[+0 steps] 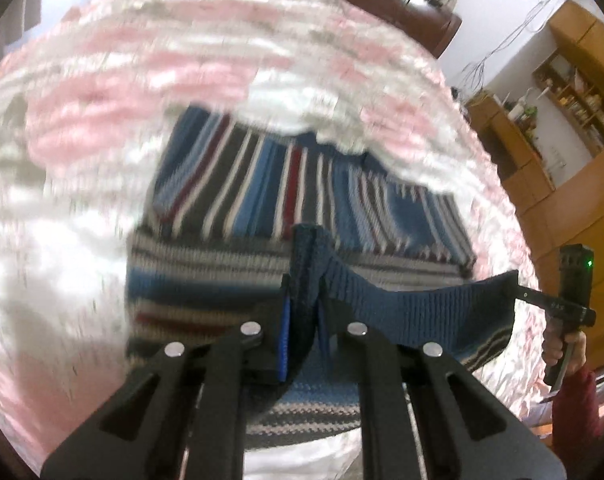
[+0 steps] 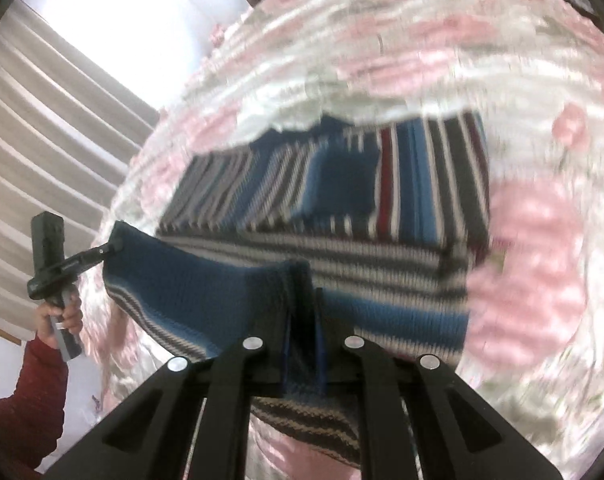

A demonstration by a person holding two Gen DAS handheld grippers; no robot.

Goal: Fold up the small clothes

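Observation:
A small striped knit sweater (image 1: 270, 200) in blue, grey, white and dark red lies partly folded on a pink and white floral bedspread (image 1: 82, 112). Its blue ribbed hem (image 1: 421, 300) is lifted off the bed and stretched between both grippers. My left gripper (image 1: 303, 264) is shut on one end of the hem. My right gripper (image 2: 302, 292) is shut on the other end. In the left wrist view the right gripper (image 1: 515, 290) shows at the right, pinching the hem corner. The left gripper (image 2: 116, 246) shows at the left of the right wrist view, with the sweater (image 2: 341, 184) beyond.
A hand (image 1: 557, 348) in a dark red sleeve holds the right gripper's handle. Wooden shelves and cabinets (image 1: 561, 120) stand right of the bed. A dark wooden headboard (image 1: 405, 4) lies at the far end. Pleated curtains (image 2: 50, 140) hang at the left.

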